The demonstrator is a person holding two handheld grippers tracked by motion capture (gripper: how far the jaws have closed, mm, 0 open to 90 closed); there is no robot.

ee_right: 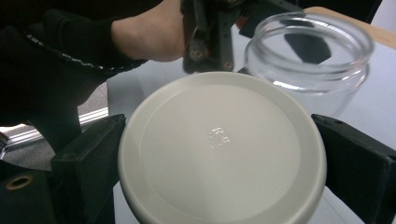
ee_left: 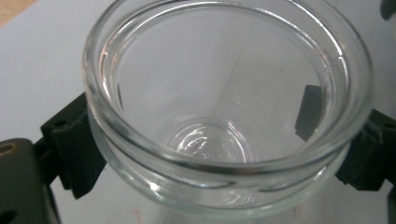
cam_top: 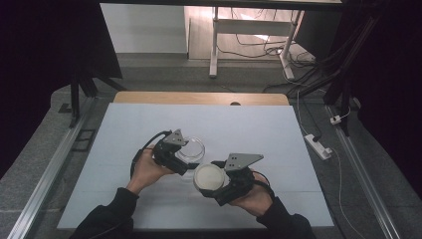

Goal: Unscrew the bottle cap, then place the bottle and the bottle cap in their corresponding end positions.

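Work in hand: I judge this to be capping the glass jar (cam_top: 191, 148) with the lid (cam_top: 208, 177); the jar's mouth is open and bare, the lid not yet on it.

Left gripper (cam_top: 185, 160): my left hand (cam_top: 149, 169) holds it at centre-left of the high view; its 2 jaws are clamped on the jar's wall just under the rim, 1 at each side in the left gripper view; the jar (ee_left: 219, 116) looks empty there.

Right gripper (cam_top: 215, 181): in the lower centre of the high view, its 2 jaws pinch the lid by opposite edges; in the right gripper view the lid (ee_right: 222, 149) lies flat between them, face to the camera, a small embossed mark near its middle.

Jar's place: middle of the white table sheet (cam_top: 124, 129); whether its base rests on the sheet or hangs just above it I cannot tell.

Key relation: in the high view the lid sits to the lower right of the jar, near it and apart from the rim; in the right gripper view the jar (ee_right: 310, 60) stands in the upper right, beyond the lid's far edge.

Axes: the jar's mouth faces up; the lid's face looks tilted toward the right gripper's camera, so I judge it needs levelling over the mouth.

Nearer hand: the right, since it carries the lid; the left only steadies.

Next move, as I judge it: carry the lid up and left in the high view until centred over the rim, then lower.
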